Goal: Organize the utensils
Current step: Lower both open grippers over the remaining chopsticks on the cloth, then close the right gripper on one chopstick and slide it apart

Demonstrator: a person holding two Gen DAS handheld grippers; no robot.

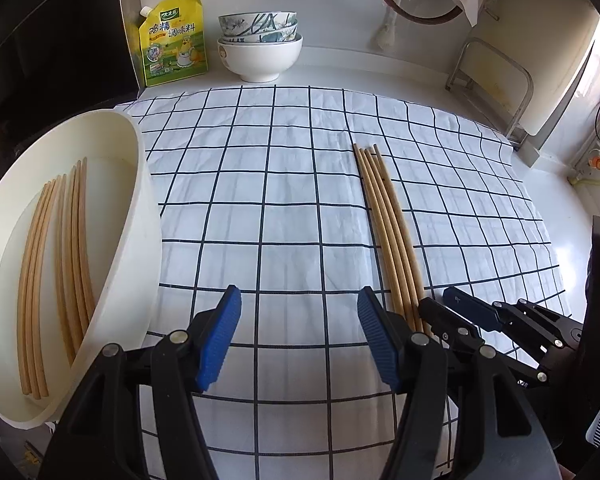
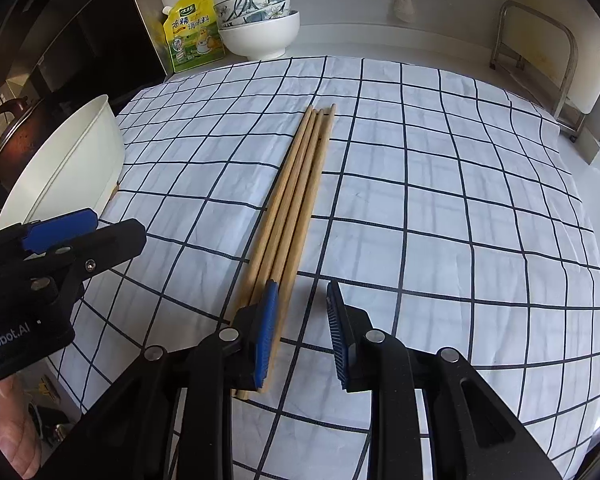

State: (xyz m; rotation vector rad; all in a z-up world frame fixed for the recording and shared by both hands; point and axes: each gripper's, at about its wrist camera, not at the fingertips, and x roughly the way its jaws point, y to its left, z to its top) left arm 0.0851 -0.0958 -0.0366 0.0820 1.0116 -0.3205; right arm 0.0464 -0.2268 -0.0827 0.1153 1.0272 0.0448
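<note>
Right hand-held gripper (image 2: pixel 302 296), jaws apart and empty, hovering over near ends of chopsticks (image 2: pixel 296 196) lying lengthwise ahead (left hand-held gripper (image 1: pixel 298 316) farther, also gaping).

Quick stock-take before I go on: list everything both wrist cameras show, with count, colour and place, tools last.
Chopsticks on cloth: four, tan wood, side by side mid-cloth.
Chopsticks in tub: about seven, tan wood, lying inside.
Tub: one, cream white, at the cloth's left edge.
Cloth: one, white with dark grid, spread over the counter.
Bowls: three stacked, two floral on one white, at the back wall.
Seasoning pouch: one, yellow-green, left of the bowls.
Metal rack: one, grey, back right.
Left tool: black, blue pads, open, empty.
Right tool: black, blue pads, open, at the chopsticks' near ends.
</note>
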